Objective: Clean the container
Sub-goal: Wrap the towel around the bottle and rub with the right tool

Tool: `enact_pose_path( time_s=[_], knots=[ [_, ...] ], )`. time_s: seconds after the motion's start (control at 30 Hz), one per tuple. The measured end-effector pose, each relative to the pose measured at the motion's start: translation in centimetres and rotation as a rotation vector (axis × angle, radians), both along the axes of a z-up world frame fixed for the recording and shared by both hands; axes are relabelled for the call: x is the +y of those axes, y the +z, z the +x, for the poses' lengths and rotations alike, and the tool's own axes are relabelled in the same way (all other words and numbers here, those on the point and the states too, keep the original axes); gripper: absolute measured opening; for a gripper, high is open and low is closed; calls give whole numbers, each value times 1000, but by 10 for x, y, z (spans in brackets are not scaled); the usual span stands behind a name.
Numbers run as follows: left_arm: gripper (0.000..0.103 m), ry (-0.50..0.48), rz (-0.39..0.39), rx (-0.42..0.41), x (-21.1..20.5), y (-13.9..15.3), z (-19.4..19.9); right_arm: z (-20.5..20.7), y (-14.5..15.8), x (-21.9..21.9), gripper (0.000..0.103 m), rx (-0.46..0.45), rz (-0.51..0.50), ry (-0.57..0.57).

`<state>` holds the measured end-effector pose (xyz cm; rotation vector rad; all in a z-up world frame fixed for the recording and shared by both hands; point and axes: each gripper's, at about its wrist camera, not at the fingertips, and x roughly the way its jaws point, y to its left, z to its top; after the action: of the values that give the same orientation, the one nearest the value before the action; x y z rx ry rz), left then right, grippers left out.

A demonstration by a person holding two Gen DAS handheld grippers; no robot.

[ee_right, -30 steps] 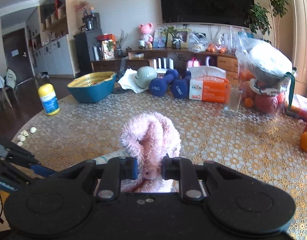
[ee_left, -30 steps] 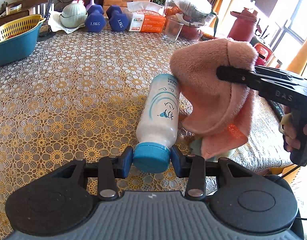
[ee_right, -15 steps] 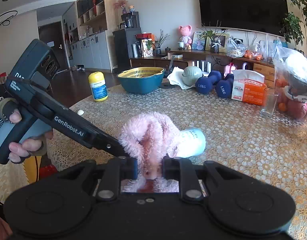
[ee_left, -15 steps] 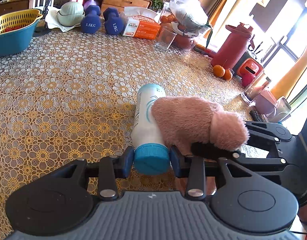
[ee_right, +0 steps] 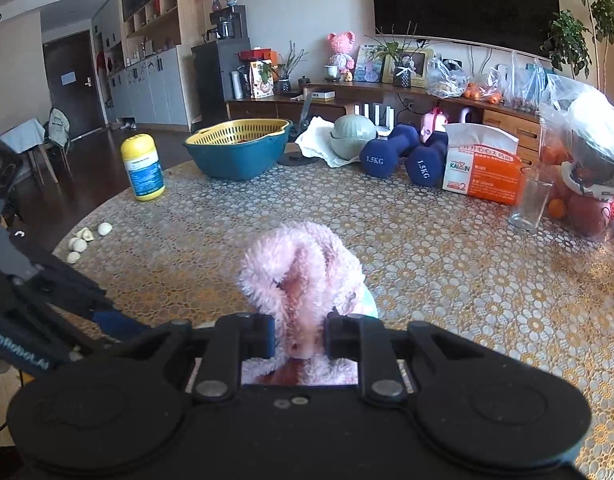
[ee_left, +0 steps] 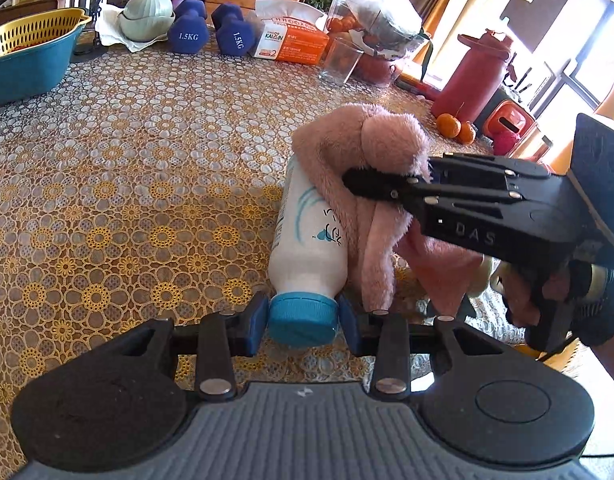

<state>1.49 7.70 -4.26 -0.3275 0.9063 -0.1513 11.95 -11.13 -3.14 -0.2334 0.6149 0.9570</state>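
Observation:
A white bottle with a blue cap lies on its side on the patterned table. My left gripper is shut on the blue cap. A fluffy pink cloth drapes over the bottle's far end and right side, with my right gripper shut on it. In the right wrist view the pink cloth bunches up between my right gripper's pads and hides nearly all of the bottle; a pale sliver of the bottle shows at its right.
At the table's far side stand a teal basin with a yellow strainer, two blue dumbbells, an orange tissue box, a clear glass, a dark red jug and tangerines. A yellow-capped jar and garlic cloves sit left.
The pink cloth dropped from above the bottle onto its near right side half a second ago, then slid up along the bottle to cover its far end. The left gripper kept its hold on the cap.

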Motion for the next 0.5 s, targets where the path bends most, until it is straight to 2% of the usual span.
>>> enact_pose_path(
  time_s=[0.13,0.17,0.3,0.43,0.5],
  knots=[
    [35,-11,11,-28,4,-2,-4,11,-5,8,19,-21,-32,-4],
    [35,-19,37,-43,1,-1,-5,12,-5,9,19,-25,-35,-4],
    [35,-71,219,-118,-19,3,-15,19,-5,16,19,-39,-51,-4],
    [38,-90,326,-132,-33,-3,-21,28,-3,27,20,-44,-62,-4],
    [40,-86,355,-133,-35,-7,-22,32,-3,31,20,-47,-65,-4]
  ],
)
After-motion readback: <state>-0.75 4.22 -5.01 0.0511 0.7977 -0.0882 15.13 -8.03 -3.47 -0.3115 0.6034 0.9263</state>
